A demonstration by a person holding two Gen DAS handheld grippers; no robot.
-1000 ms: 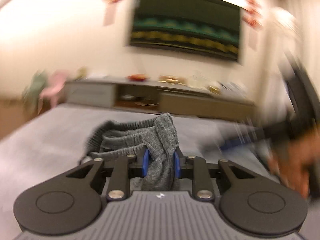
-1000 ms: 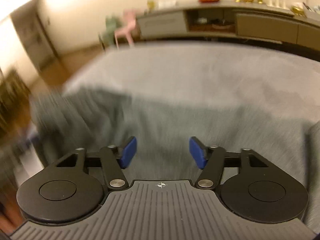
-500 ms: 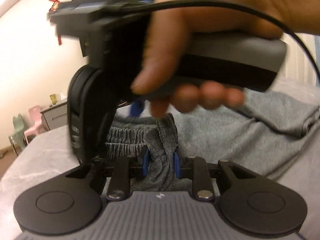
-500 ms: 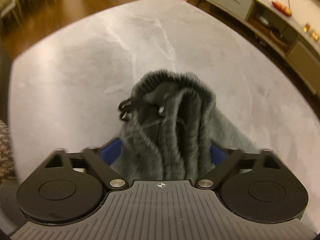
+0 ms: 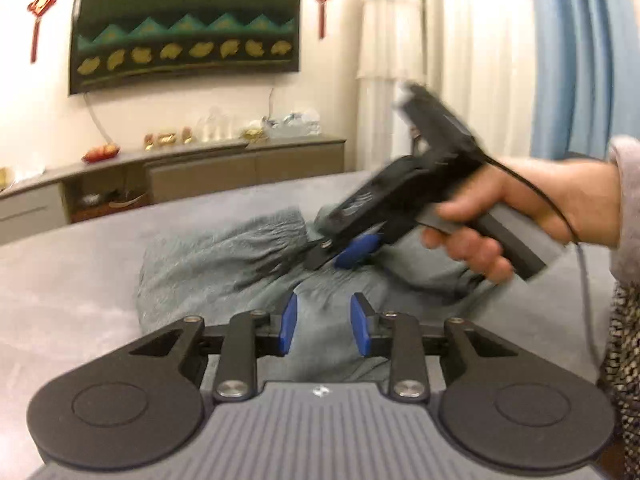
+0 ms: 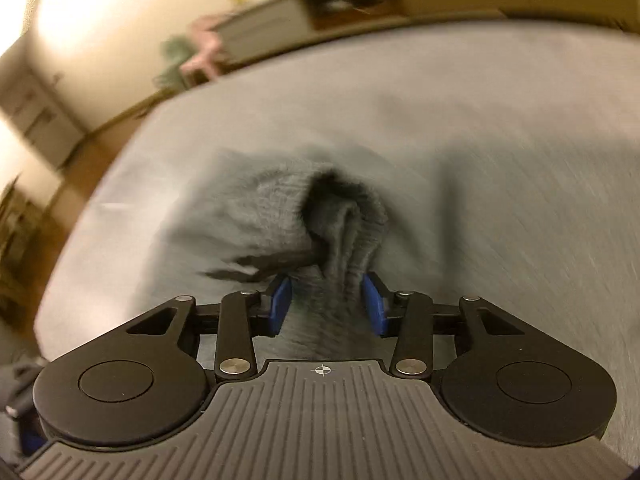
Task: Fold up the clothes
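Grey garment bunched on the bed, its ribbed band between the right gripper's pads; left gripper empty.

Nearest, in the left view, the left gripper (image 5: 323, 330) stands released, its 2 pads apart with nothing between, just above the garment (image 5: 224, 256). Beyond it the garment lies rumpled on the bed (image 5: 60, 280), elastic band toward the cabinet (image 5: 200, 168). At the garment's right edge the right gripper (image 5: 354, 252) points down into the cloth, held by a hand (image 5: 520, 216). The right view shows what the left cannot: folds of the band (image 6: 344, 236) standing between the pads (image 6: 280, 304), which appear to pinch it, though blur leaves the bite uncertain. Only the left view shows the garment's full spread. Risk, as judged: a shallow bite may slip when lifted, and the dangling drawstring (image 6: 256, 268) could snag or fold inside.
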